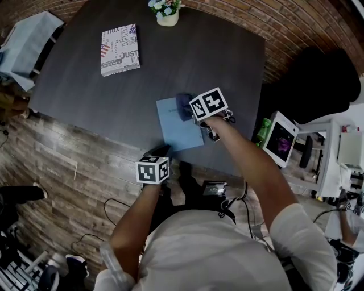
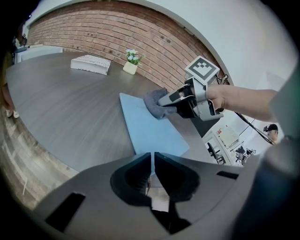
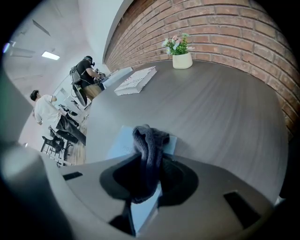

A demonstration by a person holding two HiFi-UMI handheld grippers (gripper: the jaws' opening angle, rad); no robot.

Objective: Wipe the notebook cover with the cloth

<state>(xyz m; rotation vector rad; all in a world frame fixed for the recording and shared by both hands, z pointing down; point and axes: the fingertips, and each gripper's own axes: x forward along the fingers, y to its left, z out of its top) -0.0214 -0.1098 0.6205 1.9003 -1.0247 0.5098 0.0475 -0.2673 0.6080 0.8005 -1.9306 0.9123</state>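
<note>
A light-blue notebook lies flat near the front edge of the dark table. A dark grey cloth rests on the notebook's far right part, with my right gripper shut on it. In the right gripper view the cloth hangs bunched between the jaws over the notebook. My left gripper is at the notebook's near edge. In its own view the left gripper is shut on that edge of the notebook; the cloth and right gripper are beyond.
A book with a printed cover lies at the table's far left. A small white flowerpot stands at the far edge by the brick wall. A black chair is off the table's right side. People are at desks in the distance.
</note>
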